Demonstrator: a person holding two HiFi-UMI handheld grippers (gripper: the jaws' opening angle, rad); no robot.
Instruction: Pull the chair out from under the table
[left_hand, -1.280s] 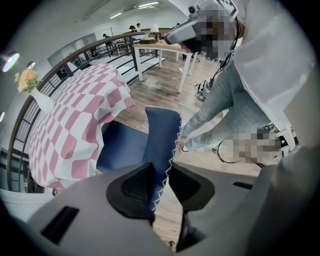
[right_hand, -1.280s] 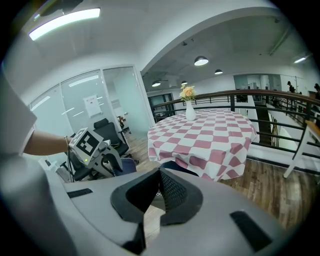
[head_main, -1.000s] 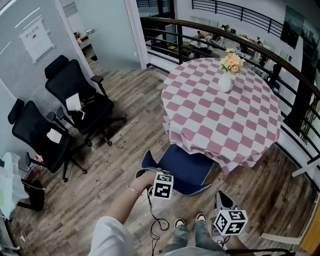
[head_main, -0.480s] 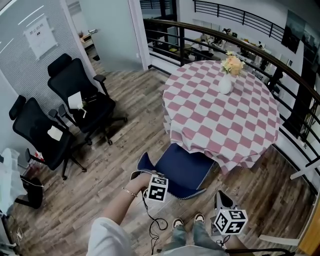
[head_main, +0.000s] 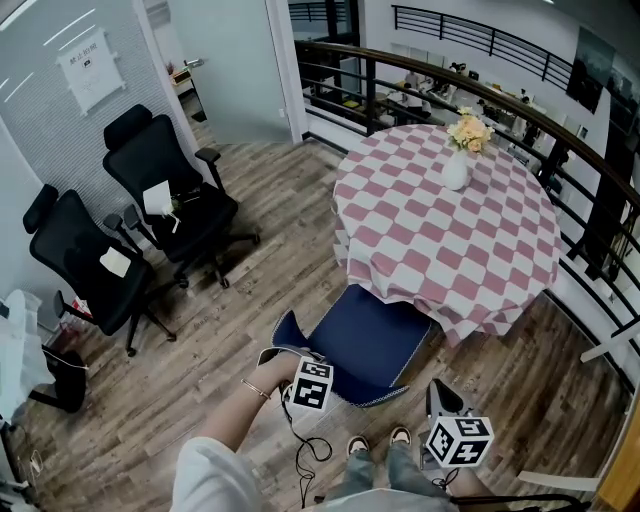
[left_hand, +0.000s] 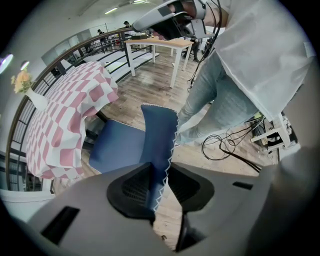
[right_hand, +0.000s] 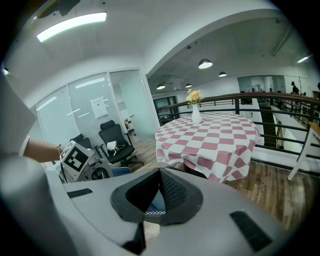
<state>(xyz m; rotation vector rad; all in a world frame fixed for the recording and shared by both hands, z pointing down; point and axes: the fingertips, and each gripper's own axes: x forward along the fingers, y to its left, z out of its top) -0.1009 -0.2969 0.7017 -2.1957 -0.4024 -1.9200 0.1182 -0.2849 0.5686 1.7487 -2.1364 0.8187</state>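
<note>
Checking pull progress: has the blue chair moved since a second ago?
Yes. The blue chair has slid farther out from under the checkered table; more of its seat shows past the table's edge.

Worn wood planks covered the floor (head_main: 250, 290). Two black office chairs (head_main: 170, 195) stood side by side against a pale glass partition (head_main: 40, 130) bearing a paper notice (head_main: 88, 72). A dark curved railing (head_main: 372, 85) bounded the far side. A strip light (right_hand: 70, 25) and round ceiling lamps (right_hand: 205, 64) glowed overhead.
</note>
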